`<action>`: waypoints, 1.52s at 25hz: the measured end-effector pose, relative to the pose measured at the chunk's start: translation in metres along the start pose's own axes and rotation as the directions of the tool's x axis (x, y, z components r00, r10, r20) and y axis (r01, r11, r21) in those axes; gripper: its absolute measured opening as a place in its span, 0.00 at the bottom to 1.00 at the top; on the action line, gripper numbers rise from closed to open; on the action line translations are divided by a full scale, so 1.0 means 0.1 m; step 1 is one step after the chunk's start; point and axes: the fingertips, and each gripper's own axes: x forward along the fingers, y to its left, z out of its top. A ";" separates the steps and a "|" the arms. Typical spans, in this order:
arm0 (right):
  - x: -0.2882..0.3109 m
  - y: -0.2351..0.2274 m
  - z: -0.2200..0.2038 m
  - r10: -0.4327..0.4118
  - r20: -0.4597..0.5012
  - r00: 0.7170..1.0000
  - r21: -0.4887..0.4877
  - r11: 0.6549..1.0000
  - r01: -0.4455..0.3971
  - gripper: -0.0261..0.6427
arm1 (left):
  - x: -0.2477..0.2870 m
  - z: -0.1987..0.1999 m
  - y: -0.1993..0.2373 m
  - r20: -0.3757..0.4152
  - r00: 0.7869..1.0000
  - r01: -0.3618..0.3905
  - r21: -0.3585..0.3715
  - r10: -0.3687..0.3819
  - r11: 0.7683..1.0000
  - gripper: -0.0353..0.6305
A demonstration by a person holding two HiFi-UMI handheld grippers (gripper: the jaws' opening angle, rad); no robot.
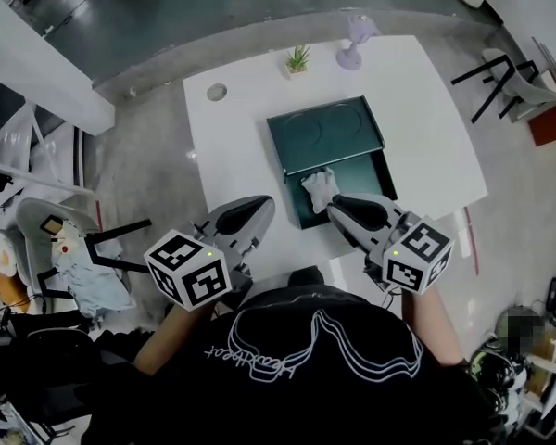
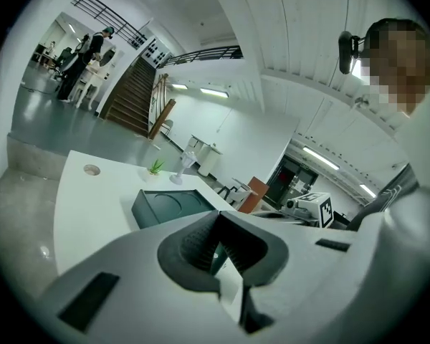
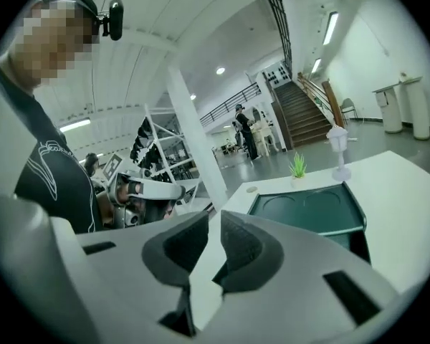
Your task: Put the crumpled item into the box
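A dark green box [image 1: 371, 170] stands open in the middle of the white table [image 1: 232, 146], its lid [image 1: 326, 128] tipped back on the far side. The crumpled white item [image 1: 320, 185] lies inside the box, at the near left of the open part. My right gripper [image 1: 334, 208] points at it from just in front; its jaws stand a narrow gap apart with nothing between them [image 3: 215, 217], and the item does not show in the right gripper view. My left gripper [image 1: 267, 204] hovers over the table left of the box, its tips together and empty [image 2: 216, 217].
A small potted plant [image 1: 297, 59] and a lilac stand fan [image 1: 355, 40] sit at the table's far edge, with a round cable hole [image 1: 217, 92] at far left. Chairs stand on the floor at right [image 1: 500, 82] and left [image 1: 65, 248].
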 end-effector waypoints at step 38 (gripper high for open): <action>-0.57 0.80 0.07 -0.081 0.261 0.962 0.034 0.997 0.075 0.04 | -0.38 -0.20 -0.79 0.004 0.979 0.202 0.102 -0.203 0.974 0.06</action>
